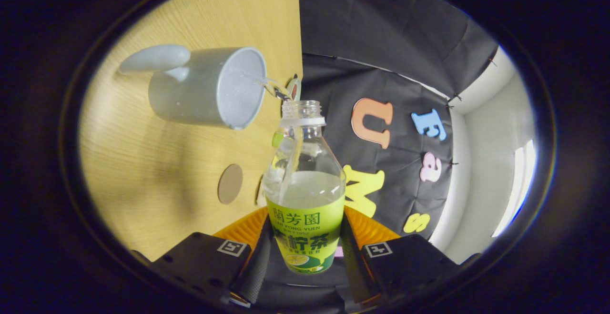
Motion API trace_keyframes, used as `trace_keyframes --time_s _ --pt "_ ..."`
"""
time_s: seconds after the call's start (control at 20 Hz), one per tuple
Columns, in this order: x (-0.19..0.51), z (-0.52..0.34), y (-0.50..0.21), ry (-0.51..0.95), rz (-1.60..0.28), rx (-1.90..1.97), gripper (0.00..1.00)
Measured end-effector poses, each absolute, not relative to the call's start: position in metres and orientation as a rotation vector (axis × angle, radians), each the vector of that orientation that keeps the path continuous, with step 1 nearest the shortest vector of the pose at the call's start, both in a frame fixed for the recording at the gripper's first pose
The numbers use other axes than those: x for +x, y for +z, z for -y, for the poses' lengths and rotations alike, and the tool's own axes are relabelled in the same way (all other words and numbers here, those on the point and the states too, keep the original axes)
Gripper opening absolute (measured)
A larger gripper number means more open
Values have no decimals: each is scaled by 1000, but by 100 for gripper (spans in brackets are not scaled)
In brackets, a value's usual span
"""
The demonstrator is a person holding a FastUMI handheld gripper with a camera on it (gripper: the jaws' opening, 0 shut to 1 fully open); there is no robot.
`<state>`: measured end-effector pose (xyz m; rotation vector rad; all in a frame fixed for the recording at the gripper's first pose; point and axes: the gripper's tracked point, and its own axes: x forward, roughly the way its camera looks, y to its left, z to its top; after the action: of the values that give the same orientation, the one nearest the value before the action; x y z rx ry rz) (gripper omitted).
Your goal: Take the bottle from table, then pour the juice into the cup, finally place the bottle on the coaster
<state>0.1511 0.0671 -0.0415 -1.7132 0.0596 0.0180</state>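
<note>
I'm holding the gripper (305, 252) fingers clamped on the bottle (305, 199) at lower centre, tipping its open mouth toward the cup (205, 87) at upper left; the coaster (230, 183) is lying on the table (143, 161) below.

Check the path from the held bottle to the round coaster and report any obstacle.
Nothing visible blocks it. The gripper holds the clear green-labelled juice bottle; the round brown coaster lies bare on the wooden table, apart from the grey cup.

Blocky gripper (305, 252) housings carry square coded markers, with ribbed orange panels behind the fingers (255, 268).
</note>
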Motion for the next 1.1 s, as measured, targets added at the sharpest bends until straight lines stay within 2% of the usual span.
trace_keyframes --time_s 1.1 --pt "158 -66 -15 -17 -18 -1785 75"
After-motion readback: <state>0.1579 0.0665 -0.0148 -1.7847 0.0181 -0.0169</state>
